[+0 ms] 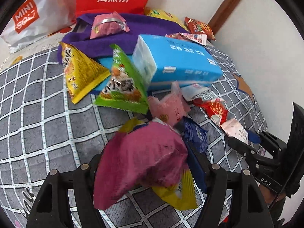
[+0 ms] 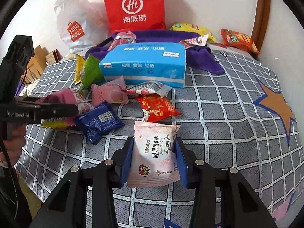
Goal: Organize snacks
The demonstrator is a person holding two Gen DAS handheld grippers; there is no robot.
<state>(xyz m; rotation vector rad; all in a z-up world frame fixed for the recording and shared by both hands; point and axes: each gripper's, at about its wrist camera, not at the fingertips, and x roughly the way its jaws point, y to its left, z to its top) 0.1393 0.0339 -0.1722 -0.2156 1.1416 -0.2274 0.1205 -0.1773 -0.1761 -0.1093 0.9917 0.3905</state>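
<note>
Your right gripper (image 2: 154, 157) pinches one pale pink snack pack (image 2: 154, 152), puffy with a snowflake print, near the bed's (image 2: 228, 114) front edge. Your left gripper (image 1: 150, 169) pinches one crinkly magenta pack (image 1: 140, 161).

Both grippers are matte black plastic with triangular cut-outs in their arms. The left gripper (image 1: 152, 163) has 4 round silver screws across its linkage and a blue pad on one finger. The right gripper (image 2: 154, 157) has the same 4 screws and blue pads (image 2: 126, 159) lining both fingers. White lettering marks the black bodies: "DAS" on the right one, "GenRobot.AI" on the left. A bare hand (image 2: 11, 146) shows beside a thin black cable (image 2: 9, 163).
</note>
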